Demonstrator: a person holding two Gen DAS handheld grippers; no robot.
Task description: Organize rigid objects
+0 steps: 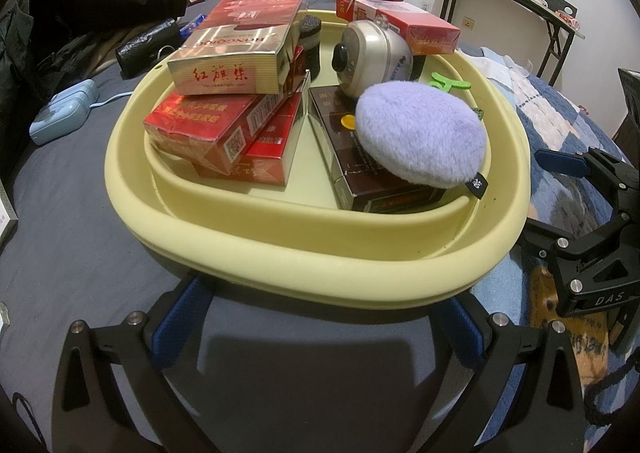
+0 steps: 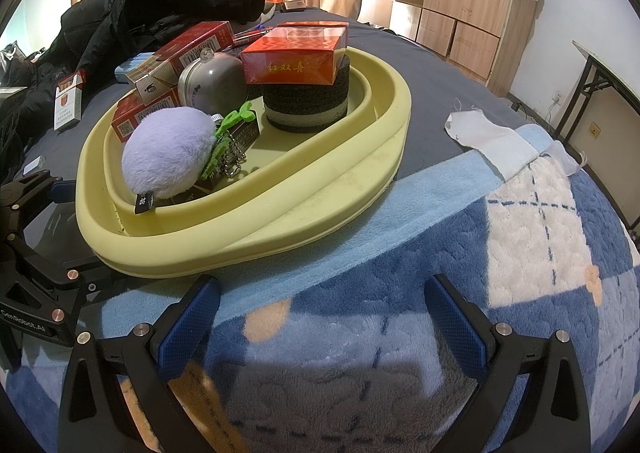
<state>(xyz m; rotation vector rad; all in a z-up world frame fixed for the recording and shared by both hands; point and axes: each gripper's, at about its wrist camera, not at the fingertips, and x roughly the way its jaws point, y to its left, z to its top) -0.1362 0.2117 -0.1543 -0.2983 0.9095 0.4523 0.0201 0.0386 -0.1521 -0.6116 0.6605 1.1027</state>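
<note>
Yellow tray (image 1: 320, 277) sits on the bed, loaded with stacked cigarette boxes (image 1: 228, 65), a metal clock (image 1: 372, 53), a foam puck (image 2: 306, 101) and a purple puff (image 1: 420, 141). Left gripper (image 1: 320, 329) and right gripper (image 2: 320, 313) hover at its near rim, fingers spread, holding nothing. Boxes judged light, stiff but crushable, film-slick: grip across the narrow faces, top box first.

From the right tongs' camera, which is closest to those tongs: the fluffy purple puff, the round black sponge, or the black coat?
1. Purple puff, at the tub's near left end, closest to the right tongs.
2. Black sponge, deeper in the tub, under an orange box.
3. Black coat, far left, behind the tub.
</note>
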